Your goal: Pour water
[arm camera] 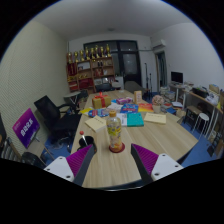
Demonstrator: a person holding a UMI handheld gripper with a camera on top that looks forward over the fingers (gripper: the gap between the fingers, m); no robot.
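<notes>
A clear bottle point(114, 131) with a yellow label and orange drink inside stands upright on a red coaster point(114, 148) on the wooden table point(150, 140). My gripper point(113, 158) is open and empty. Its two fingers with purple pads point(81, 160) hover above the table's near part. The bottle stands just ahead of the fingers, centred on the gap between them, and touches neither.
Behind the bottle lie papers point(96, 124), colourful boxes point(128, 105) and a yellow sheet point(155, 118). A black office chair point(50, 113) and a purple sign point(27, 127) stand to the left. A shelf point(88, 68) lines the back wall; desks and a monitor point(177, 78) are to the right.
</notes>
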